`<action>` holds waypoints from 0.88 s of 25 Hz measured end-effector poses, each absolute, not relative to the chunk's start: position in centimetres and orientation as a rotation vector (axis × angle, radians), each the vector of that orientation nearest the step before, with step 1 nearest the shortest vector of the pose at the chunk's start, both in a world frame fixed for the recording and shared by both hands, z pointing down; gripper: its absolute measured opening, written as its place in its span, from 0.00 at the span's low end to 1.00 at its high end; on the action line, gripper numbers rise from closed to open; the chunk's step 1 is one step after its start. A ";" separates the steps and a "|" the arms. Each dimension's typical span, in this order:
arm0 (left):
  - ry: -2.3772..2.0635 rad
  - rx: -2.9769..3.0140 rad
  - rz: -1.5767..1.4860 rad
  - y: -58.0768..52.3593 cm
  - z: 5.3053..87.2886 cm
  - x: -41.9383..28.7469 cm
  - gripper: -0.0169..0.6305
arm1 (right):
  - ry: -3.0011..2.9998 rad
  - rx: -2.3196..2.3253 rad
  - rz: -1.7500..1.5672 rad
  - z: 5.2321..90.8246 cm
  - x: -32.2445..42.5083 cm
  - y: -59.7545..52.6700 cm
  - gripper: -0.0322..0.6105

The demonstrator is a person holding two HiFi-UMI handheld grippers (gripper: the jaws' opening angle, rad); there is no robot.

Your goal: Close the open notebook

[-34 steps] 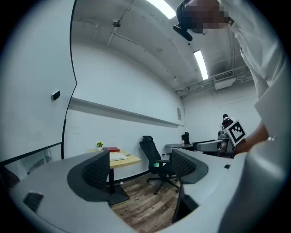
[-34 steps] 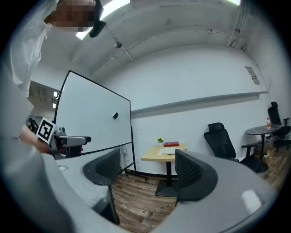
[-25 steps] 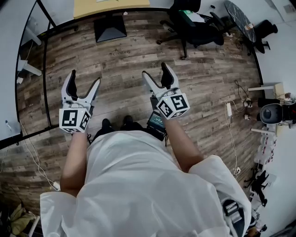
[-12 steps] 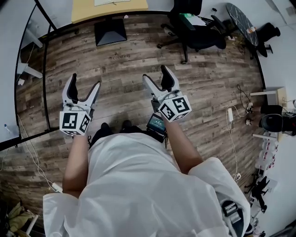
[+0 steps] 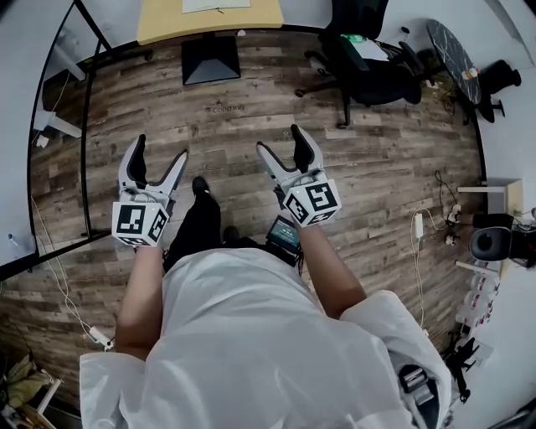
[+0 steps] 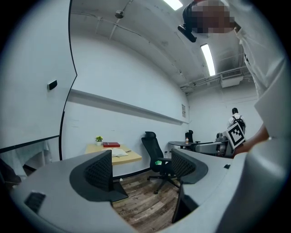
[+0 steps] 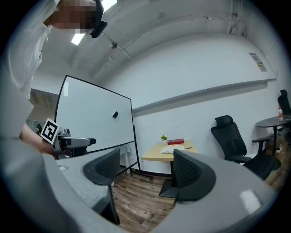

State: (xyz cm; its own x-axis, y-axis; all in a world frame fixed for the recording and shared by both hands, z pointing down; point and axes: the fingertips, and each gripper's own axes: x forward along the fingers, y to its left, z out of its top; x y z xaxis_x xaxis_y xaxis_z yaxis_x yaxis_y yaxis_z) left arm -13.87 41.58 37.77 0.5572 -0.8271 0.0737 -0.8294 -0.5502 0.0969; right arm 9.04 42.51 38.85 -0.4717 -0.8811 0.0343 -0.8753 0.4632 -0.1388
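Observation:
The open notebook (image 5: 216,5) lies on a light wooden desk (image 5: 167,23) far ahead against the wall, several steps away. It also shows small in the left gripper view as white pages (image 6: 119,154) and in the right gripper view (image 7: 173,149). My left gripper (image 5: 160,151) is held out over the wood floor, open, with nothing between its jaws (image 6: 143,170). My right gripper (image 5: 280,140) is level with it, also open and empty (image 7: 143,170). Both point toward the desk.
A red book (image 6: 110,144) and a small plant (image 6: 98,139) sit at the desk's back. A black office chair (image 5: 360,59) stands to the desk's right, with a round dark table (image 5: 448,42) beyond. A whiteboard on a wheeled stand (image 7: 91,118) runs along the left.
The person has stepped toward the desk, one foot now forward between the grippers. More of the desk shows at the top of the head view. Both grippers stay open.

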 end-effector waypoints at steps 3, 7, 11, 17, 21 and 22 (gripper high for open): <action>-1.407 2.658 0.027 38.4 38.6 -14.1 0.66 | 2.667 -1.592 -0.249 39.7 8.2 39.3 0.63; -1.377 2.635 0.022 33.3 39.4 -14.5 0.66 | 2.678 -1.553 -0.347 40.4 6.6 34.4 0.63; -1.344 2.649 0.018 27.6 39.0 -15.3 0.66 | 2.683 -1.548 -0.383 40.2 5.1 28.8 0.63; -1.294 2.673 -0.005 20.0 38.2 -16.8 0.66 | 2.662 -1.561 -0.399 38.8 3.6 21.3 0.63; -1.244 2.699 -0.042 15.8 37.7 -16.5 0.66 | 2.664 -1.582 -0.358 38.0 3.1 17.6 0.63; -1.241 2.698 -0.045 14.8 37.7 -16.3 0.66 | 2.668 -1.586 -0.354 38.0 3.2 16.7 0.63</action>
